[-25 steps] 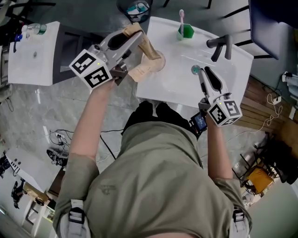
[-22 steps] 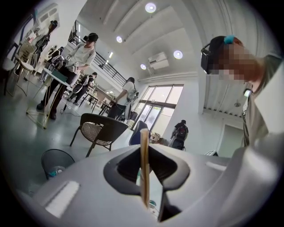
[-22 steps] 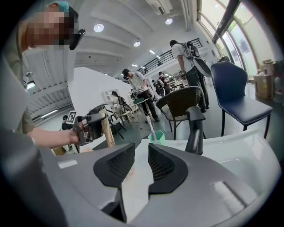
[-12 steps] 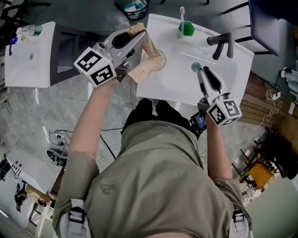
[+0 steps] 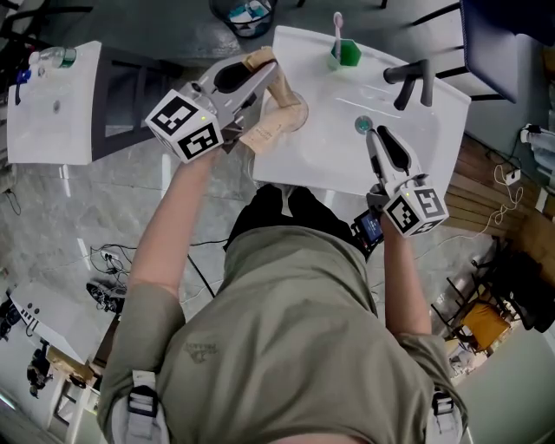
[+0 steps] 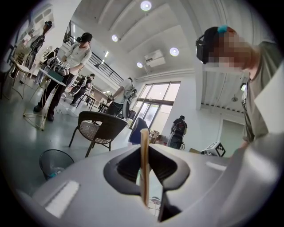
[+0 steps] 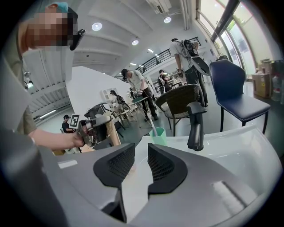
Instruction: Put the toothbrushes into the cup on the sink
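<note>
Task roughly half done, I judge: a pink toothbrush stands in the green cup at the sink's 12 o'clock, my left gripper at 10 o'clock pinches a tan, stick-like toothbrush not yet delivered, and my right gripper hangs slightly parted, empty.

Bright, even indoor light from round recessed ceiling lamps and tall glazed windows; shadows are soft and faint throughout. Glossy white ceramic sink close to overexposed in the head view, with slight glare. Both gripper views heavily fisheye-bent, corners vignetted black; nearest foreground slightly soft, distance reasonably sharp.
</note>
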`<state>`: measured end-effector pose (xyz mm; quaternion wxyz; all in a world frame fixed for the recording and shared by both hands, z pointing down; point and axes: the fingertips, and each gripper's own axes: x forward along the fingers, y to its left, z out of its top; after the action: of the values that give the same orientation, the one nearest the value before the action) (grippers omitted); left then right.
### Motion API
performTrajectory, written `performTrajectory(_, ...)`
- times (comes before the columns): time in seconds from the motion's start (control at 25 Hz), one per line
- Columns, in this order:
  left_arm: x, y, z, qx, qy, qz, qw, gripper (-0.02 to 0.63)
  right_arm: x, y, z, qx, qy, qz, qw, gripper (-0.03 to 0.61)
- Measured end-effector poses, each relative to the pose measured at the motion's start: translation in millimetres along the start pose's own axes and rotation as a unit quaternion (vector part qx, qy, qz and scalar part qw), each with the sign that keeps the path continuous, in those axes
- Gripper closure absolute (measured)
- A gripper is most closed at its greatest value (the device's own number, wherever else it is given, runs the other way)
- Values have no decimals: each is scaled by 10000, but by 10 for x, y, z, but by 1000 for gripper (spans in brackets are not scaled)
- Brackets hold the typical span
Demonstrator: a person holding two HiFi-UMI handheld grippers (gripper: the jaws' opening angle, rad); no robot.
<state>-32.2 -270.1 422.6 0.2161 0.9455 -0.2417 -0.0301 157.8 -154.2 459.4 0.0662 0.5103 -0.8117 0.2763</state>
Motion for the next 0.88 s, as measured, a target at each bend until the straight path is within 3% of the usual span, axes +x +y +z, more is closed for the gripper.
performTrajectory(0.88, -1, -115, -351, -76, 434, -178, 9989, 555, -85, 10, -96, 80, 29, 16, 10000, 482)
